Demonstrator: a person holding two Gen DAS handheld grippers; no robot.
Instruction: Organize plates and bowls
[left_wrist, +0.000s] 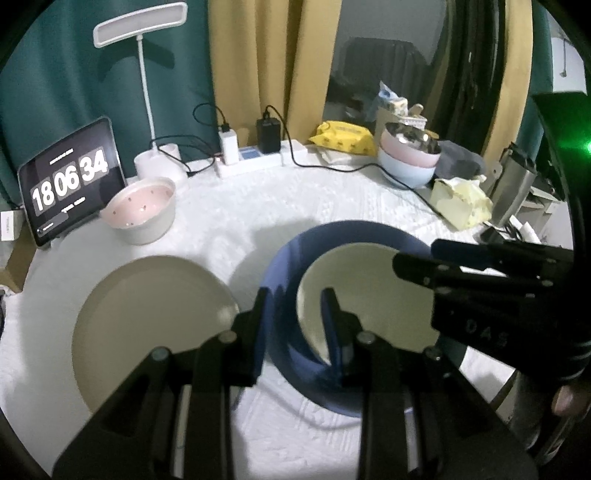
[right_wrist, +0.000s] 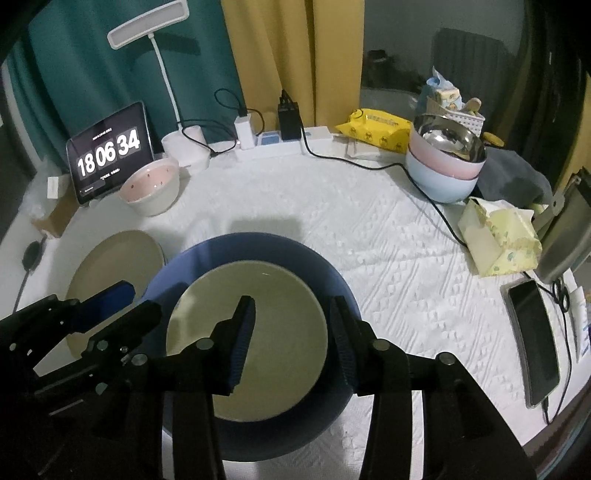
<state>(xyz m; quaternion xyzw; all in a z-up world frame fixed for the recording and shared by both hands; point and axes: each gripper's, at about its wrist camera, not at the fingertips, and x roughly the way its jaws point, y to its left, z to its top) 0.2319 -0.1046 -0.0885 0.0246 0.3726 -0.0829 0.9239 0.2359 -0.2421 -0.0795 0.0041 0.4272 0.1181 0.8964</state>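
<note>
A blue plate (left_wrist: 280, 280) (right_wrist: 258, 247) carries a smaller cream plate (left_wrist: 354, 280) (right_wrist: 266, 295) and casts a shadow on the white cloth. My left gripper (left_wrist: 297, 321) (right_wrist: 110, 295) is shut on the blue plate's left rim. Over the cream plate's right half my right gripper (right_wrist: 291, 328) (left_wrist: 417, 258) stands with its jaws apart, the pads touching nothing. A larger cream plate (left_wrist: 147, 314) (right_wrist: 110, 258) lies flat to the left. A pink-lined bowl (left_wrist: 142, 206) (right_wrist: 151, 188) sits at the back left. Stacked bowls (left_wrist: 406, 158) (right_wrist: 443, 166), steel on pink on blue, stand at the back right.
A tablet clock (right_wrist: 109, 151), a desk lamp (right_wrist: 147, 22) and a power strip (right_wrist: 280, 142) with cables line the back edge. A yellow tissue pack (right_wrist: 498, 236) and a phone (right_wrist: 533, 339) lie at the right, with a black cable (right_wrist: 436, 206) running across.
</note>
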